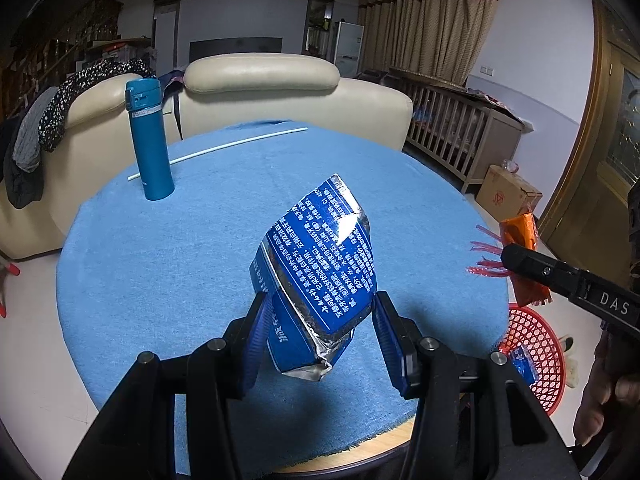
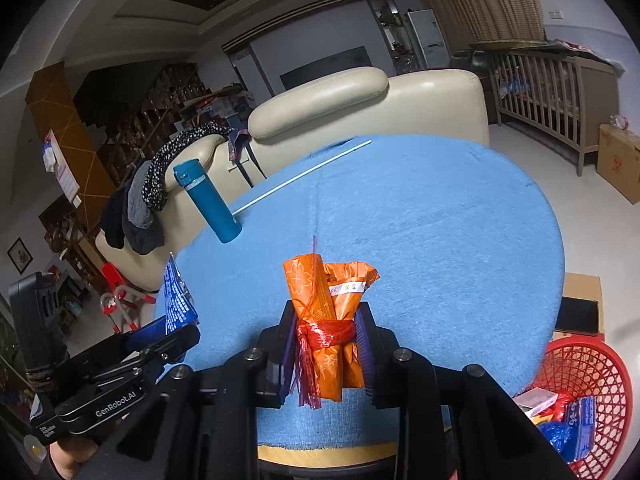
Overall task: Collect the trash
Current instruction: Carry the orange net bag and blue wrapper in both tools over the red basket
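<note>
**A:** Where is the trash right now?

**B:** Both pieces are held up off the counter. The crumpled blue foil packet printed with white text [image 1: 316, 276] sits clamped between the pads of the left gripper [image 1: 318, 336], above the round counter under its blue cloth [image 1: 160, 264]. The orange wrapper bundle tied round with a frayed red plastic strip [image 2: 326, 320] is pinched in the right gripper [image 2: 326, 344], whose jaws are drawn in tight on it.

**A:** How should the drop go?

**B:** I'd carry each over the red plastic mesh basket [image 2: 592, 368], which stands low beside the counter on the right, and only part the jaws once the piece hangs inside the rim. The foil packet is light and stiff, so it may catch on a pad; a clean, full release should help. Take the pieces one at a time so the grippers don't collide.

**A:** What's in the basket?

**B:** Some blue packaging [image 2: 572, 428], something red, and a pale flat box [image 2: 536, 398], as far as I can tell.

**A:** Anything to leave alone?

**B:** The teal flask [image 1: 148, 140] and, behind it, the thin white rod [image 1: 224, 147].
</note>
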A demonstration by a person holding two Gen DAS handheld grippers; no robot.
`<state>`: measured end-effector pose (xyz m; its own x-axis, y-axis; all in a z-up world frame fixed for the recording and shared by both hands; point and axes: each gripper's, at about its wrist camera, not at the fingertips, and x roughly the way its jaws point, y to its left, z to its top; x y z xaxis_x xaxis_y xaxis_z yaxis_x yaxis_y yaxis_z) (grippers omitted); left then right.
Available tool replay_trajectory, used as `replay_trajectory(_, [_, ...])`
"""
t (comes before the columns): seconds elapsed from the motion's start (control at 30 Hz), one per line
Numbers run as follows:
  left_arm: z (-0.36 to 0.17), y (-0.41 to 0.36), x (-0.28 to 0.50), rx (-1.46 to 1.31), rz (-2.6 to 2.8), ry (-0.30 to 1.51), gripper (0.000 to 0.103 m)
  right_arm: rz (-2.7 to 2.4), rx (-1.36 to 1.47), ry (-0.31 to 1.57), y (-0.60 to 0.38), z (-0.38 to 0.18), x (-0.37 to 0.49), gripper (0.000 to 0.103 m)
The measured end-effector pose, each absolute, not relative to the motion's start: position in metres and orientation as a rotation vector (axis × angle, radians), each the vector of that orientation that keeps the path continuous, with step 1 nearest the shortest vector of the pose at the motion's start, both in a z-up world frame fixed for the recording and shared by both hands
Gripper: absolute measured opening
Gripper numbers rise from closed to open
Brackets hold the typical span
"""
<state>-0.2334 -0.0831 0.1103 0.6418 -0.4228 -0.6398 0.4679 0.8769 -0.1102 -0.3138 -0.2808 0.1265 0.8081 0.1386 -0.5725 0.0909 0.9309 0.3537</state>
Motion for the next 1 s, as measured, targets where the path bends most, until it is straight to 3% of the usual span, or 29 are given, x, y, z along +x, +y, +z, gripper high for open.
replay_trajectory(1.0, [0.11, -0.16, -0.261, 0.214, -0.657, 0.683, 0.053, -0.133, 0.49, 0.545, -0.36, 0.119, -0.381, 0.029])
